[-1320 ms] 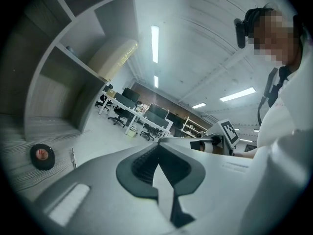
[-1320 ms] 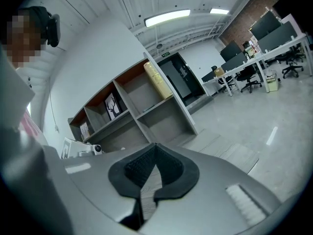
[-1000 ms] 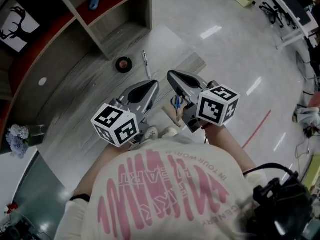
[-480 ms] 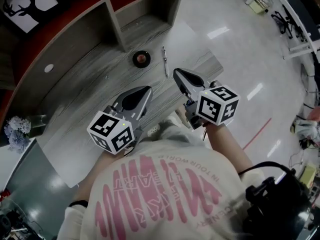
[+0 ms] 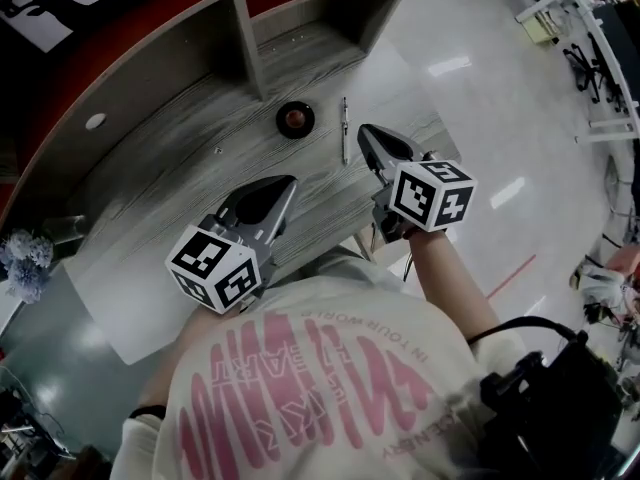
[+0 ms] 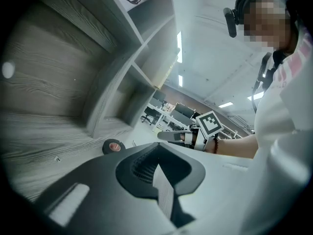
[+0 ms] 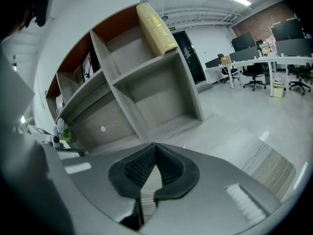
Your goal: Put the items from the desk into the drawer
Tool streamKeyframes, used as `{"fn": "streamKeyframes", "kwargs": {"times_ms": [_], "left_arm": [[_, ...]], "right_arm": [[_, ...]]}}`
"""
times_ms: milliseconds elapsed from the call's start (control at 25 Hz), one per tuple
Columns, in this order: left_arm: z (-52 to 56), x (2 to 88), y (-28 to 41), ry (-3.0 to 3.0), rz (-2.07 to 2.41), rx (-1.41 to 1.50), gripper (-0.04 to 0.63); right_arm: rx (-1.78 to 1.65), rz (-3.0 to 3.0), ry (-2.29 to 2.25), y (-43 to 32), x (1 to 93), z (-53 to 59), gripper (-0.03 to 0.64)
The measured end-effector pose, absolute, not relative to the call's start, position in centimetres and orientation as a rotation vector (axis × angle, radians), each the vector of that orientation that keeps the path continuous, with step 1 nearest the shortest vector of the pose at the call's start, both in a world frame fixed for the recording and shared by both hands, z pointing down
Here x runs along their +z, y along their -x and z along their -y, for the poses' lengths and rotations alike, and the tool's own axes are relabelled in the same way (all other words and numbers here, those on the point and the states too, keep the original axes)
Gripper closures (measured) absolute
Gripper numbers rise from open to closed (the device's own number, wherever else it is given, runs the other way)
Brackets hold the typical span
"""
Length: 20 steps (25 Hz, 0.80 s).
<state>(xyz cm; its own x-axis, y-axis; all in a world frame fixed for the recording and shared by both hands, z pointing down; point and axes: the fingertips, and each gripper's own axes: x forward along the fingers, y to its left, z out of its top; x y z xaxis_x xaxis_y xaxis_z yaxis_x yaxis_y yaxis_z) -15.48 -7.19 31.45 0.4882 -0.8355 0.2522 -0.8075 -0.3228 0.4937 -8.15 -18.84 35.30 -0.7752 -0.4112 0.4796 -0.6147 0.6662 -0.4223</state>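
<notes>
Both closed, empty: L gripper (image 5: 288, 184), R gripper (image 5: 366, 132), at desk (image 5: 170, 158), tape roll (image 5: 295, 118), pen (image 5: 344, 128).

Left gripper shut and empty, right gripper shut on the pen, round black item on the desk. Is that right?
Not quite. The right gripper is shut but empty, as the right gripper view shows; the pen lies on the desk beside the round black item. The left gripper is shut and empty.

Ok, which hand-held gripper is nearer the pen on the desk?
Right. The right hand-held gripper has its tip just right of the pen; the left hand-held gripper is farther, below-left of it in the head view.
</notes>
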Motion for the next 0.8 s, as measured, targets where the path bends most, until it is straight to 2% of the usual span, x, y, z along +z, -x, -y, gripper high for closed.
{"fn": "streamKeyframes", "kwargs": {"times_ms": [520,600,800], "left_arm": [[9.8,33.0,16.9,-2.062,1.404,-0.074,0.577],[9.9,33.3,17.1,-2.052,1.411,-0.069,0.577],[9.9,34.1,17.8,-2.012,1.432,-0.068,0.577]], "right_arm": [[0.856,2.429,-0.729,9.9,40.0,22.5,0.609],[0.823,2.411,-0.706,10.0,40.8,22.7,0.569],[0.724,2.355,-0.673,10.3,42.6,22.9,0.531]]}}
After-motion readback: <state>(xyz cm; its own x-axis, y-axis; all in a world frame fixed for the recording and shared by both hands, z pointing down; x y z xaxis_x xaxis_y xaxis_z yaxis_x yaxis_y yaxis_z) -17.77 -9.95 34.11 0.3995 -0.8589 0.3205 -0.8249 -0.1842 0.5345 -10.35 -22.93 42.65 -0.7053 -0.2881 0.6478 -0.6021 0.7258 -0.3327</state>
